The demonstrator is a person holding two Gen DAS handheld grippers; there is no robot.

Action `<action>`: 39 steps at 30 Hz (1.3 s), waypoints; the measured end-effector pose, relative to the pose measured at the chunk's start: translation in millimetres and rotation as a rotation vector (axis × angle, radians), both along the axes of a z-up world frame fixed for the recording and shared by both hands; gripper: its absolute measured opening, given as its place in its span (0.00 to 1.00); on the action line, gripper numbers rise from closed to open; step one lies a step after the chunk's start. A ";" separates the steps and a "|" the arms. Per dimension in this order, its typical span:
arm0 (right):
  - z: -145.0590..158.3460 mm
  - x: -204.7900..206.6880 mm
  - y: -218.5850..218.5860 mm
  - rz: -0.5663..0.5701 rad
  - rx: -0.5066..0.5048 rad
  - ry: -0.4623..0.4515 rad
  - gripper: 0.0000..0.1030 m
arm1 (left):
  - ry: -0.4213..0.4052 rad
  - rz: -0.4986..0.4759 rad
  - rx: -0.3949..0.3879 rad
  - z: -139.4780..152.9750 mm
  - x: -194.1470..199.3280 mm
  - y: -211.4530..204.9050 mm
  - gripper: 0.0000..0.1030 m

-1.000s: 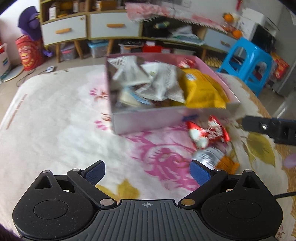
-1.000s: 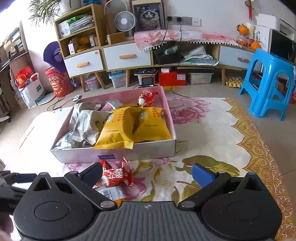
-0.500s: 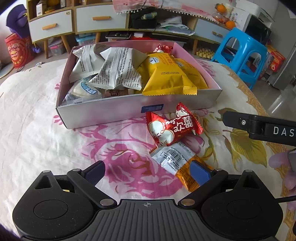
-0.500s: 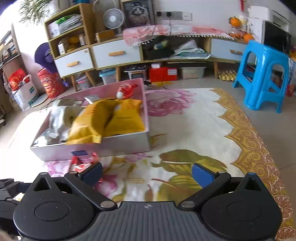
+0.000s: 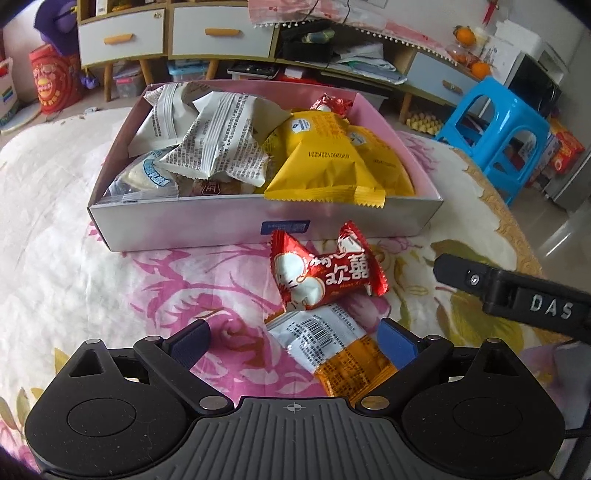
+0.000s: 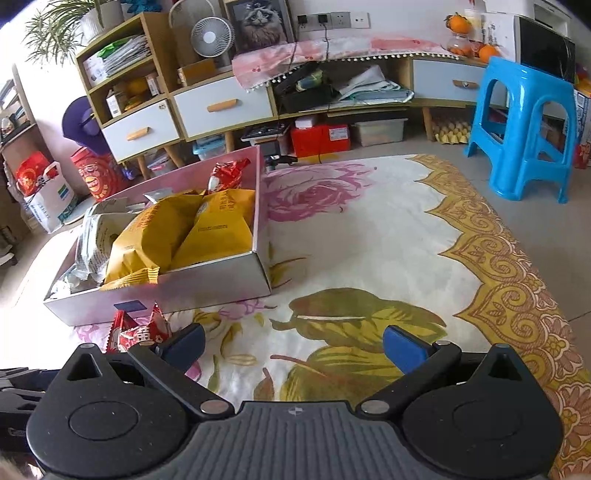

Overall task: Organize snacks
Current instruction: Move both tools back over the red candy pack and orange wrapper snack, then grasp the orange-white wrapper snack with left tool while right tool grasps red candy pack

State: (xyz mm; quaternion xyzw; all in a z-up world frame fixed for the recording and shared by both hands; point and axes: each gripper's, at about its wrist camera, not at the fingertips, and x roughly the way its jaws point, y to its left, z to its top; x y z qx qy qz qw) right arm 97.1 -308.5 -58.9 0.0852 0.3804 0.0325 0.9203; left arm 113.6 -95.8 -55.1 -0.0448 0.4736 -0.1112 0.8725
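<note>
On the floral tablecloth (image 5: 55,258), two packets lie before the pink snack box (image 5: 184,229), both grippers, left gripper (image 5: 293,341) and right gripper (image 6: 293,345), with jaws wide and empty.

left hand-held gripper (image 5: 293,341) | nearer orange packet (image 5: 352,365) | jaws apparently unclosed

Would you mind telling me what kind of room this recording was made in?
Most likely a home living room. A low cabinet with white drawers runs along the wall, a framed cat picture and a small fan stand on it, and a blue plastic stool stands beside the flowered cloth.
</note>
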 end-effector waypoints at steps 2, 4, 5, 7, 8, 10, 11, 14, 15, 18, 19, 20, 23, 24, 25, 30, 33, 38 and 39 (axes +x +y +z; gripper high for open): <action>-0.7 -0.2 0.0 -0.001 0.007 0.005 0.93 | -0.007 0.000 0.034 0.2 -1.1 1.3 0.94; -0.7 -1.3 0.6 0.000 0.018 0.009 0.93 | -0.011 0.006 0.035 0.1 -2.7 6.3 0.91; -0.8 -1.4 1.5 0.003 0.021 0.010 0.93 | -0.010 0.005 0.025 0.3 -3.0 10.9 0.87; -1.3 -1.6 3.9 0.013 0.017 0.011 0.93 | -0.016 -0.016 0.009 1.7 -4.1 20.0 0.80; -1.7 -1.3 5.3 0.018 0.014 0.011 0.93 | -0.022 -0.031 0.002 2.3 -5.0 24.6 0.73; -2.6 -1.4 8.8 0.024 0.003 0.015 0.93 | -0.040 -0.052 -0.027 2.4 -6.6 36.9 0.61; -2.9 -1.4 10.4 0.027 0.000 0.016 0.93 | -0.048 -0.060 -0.045 1.5 -7.1 43.5 0.53; -2.1 -0.7 14.6 0.037 -0.004 0.013 0.93 | -0.054 -0.080 -0.123 -1.0 -6.2 65.1 0.34; -1.8 -0.6 16.3 0.039 -0.006 0.010 0.93 | -0.053 -0.076 -0.139 -1.7 -5.6 70.6 0.29; -1.8 0.4 20.2 0.042 -0.006 0.007 0.93 | -0.055 -0.075 -0.122 -2.8 -4.6 82.9 0.16; -2.3 1.2 22.1 0.044 -0.006 0.009 0.93 | -0.061 -0.079 -0.108 -2.2 -5.3 85.4 0.16; -3.1 1.7 23.9 0.047 -0.007 0.011 0.93 | -0.067 -0.084 -0.092 -2.0 -5.9 87.2 0.16; -5.3 2.4 32.6 0.072 -0.019 0.014 0.93 | -0.096 -0.133 -0.055 -2.1 -9.2 90.0 0.20; -5.6 2.0 36.0 0.085 -0.021 0.014 0.93 | -0.103 -0.159 -0.053 -2.2 -9.3 90.7 0.25; -5.7 1.6 39.7 0.099 -0.023 0.013 0.93 | -0.109 -0.189 -0.058 -2.1 -9.0 90.9 0.30; -3.3 1.1 55.5 0.207 -0.016 -0.016 0.93 | -0.162 -0.322 -0.085 0.2 -8.0 85.7 0.72; -4.2 2.2 62.2 0.264 -0.030 -0.040 0.93 | -0.227 -0.390 -0.043 -0.2 -5.7 77.0 0.73; -11.4 9.1 64.7 0.283 -0.050 -0.047 0.89 | -0.274 -0.481 0.023 -9.8 -3.5 70.3 0.73; -13.3 11.1 64.3 0.287 -0.047 -0.044 0.87 | -0.279 -0.490 0.029 -11.2 -3.3 71.1 0.73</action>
